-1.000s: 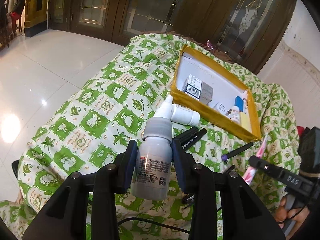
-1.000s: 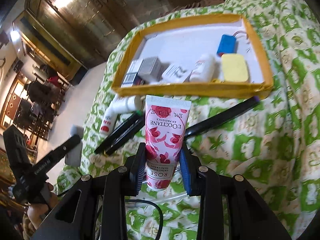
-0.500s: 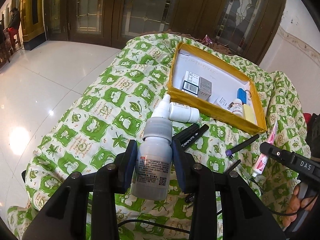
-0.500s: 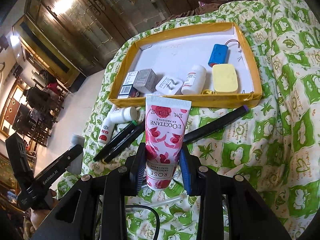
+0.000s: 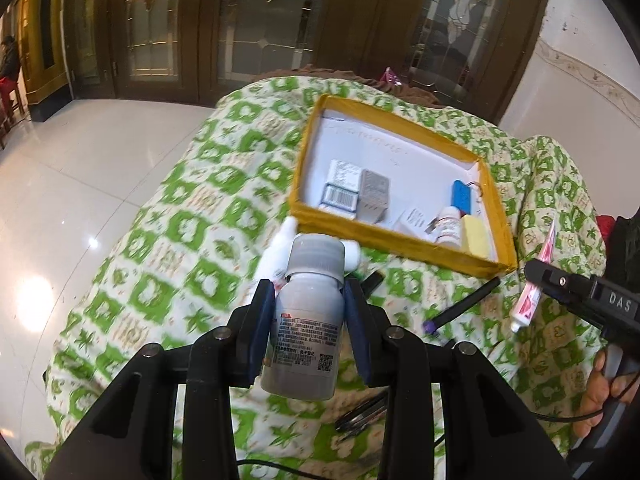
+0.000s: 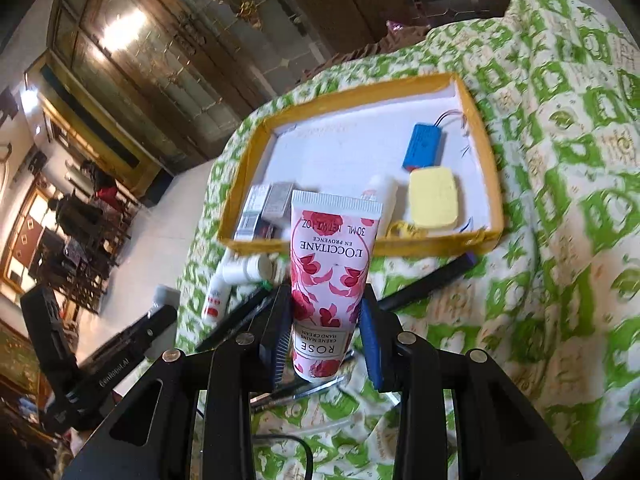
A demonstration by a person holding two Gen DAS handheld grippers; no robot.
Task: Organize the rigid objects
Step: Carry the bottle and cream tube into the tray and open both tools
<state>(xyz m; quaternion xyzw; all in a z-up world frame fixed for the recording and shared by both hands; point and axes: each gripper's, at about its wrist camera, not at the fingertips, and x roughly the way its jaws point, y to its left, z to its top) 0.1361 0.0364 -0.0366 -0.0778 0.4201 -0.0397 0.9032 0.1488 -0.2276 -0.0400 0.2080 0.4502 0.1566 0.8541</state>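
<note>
The yellow-rimmed tray (image 5: 404, 248) lies in the upper middle of both views on the green-patterned cloth (image 5: 192, 216) over the tabletop. Its low wall is the edge to clear. Its white floor is bare toward the far side, while the near side is crowded with small boxes (image 5: 356, 192), a blue battery pack (image 6: 426, 144), a yellow pad (image 6: 434, 198) and a small white bottle (image 5: 448, 230).

In the lower middle of the left wrist view, the left gripper (image 5: 310, 320) is clamped on a grey bottle (image 5: 308, 320), its pads on the body below the cap. The bottle looks stiff and smooth, probably of moderate weight, so a hold at mid-body suits it, though it could slip if tilted.

In the lower middle of the right wrist view, the right gripper (image 6: 326, 332) is clamped on a pink hand-cream tube (image 6: 332, 268) near its cap end, crimped end pointing away. The tube is light and soft; its cap end is likely the firmest place to hold it.

Black pens (image 6: 424, 284) and white bottles (image 6: 244, 268) lie just before the tray's near wall.
</note>
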